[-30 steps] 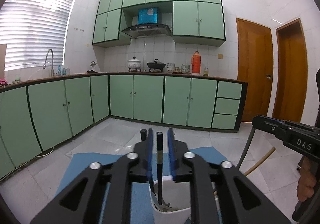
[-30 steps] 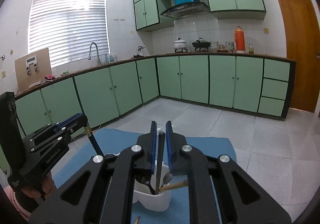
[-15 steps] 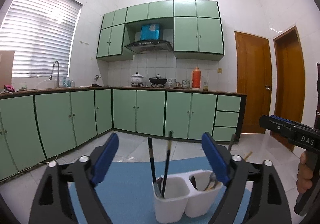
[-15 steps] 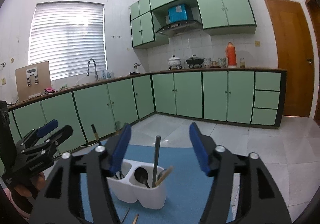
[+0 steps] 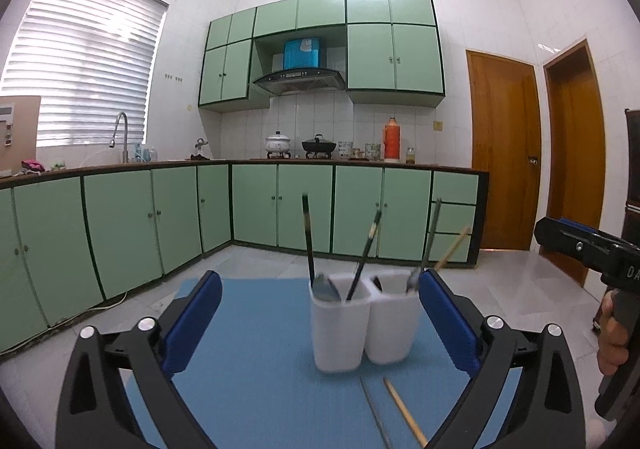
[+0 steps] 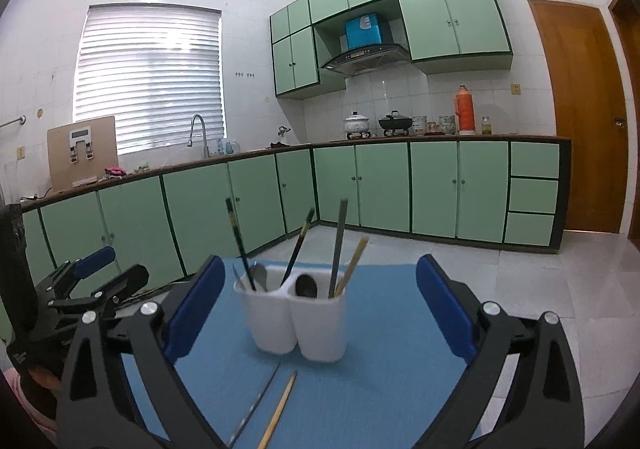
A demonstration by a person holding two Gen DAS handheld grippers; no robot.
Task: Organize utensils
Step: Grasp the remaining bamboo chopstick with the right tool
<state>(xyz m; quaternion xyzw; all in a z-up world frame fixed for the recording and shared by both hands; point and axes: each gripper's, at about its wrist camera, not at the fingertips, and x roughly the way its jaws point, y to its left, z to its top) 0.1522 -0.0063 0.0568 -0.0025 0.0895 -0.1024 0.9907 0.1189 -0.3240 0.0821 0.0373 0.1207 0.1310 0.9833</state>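
Note:
A white two-compartment utensil holder point(image 5: 362, 325) point(image 6: 298, 323) stands on a blue mat point(image 5: 256, 361) point(image 6: 380, 369). Its left cup holds two dark chopsticks point(image 5: 309, 241) and a spoon; its right cup holds a grey chopstick point(image 6: 338, 245), a wooden chopstick point(image 6: 354, 261) and a spoon. A wooden chopstick point(image 6: 280, 409) and a metal chopstick point(image 6: 256, 405) lie loose on the mat in front of the holder. My left gripper point(image 5: 320, 325) is open and empty, just short of the holder. My right gripper point(image 6: 320, 317) is open and empty, also facing the holder.
The mat lies on a tiled floor point(image 6: 540, 289). Green base cabinets point(image 5: 120, 233) run along the left and the back. Wooden doors point(image 5: 504, 153) stand at the right. The other gripper shows at the edge of each view point(image 5: 588, 253) point(image 6: 76, 289).
Both grippers were shut on chopsticks over the holder, then opened and let them drop into the cups. Both have since pulled back from the holder.

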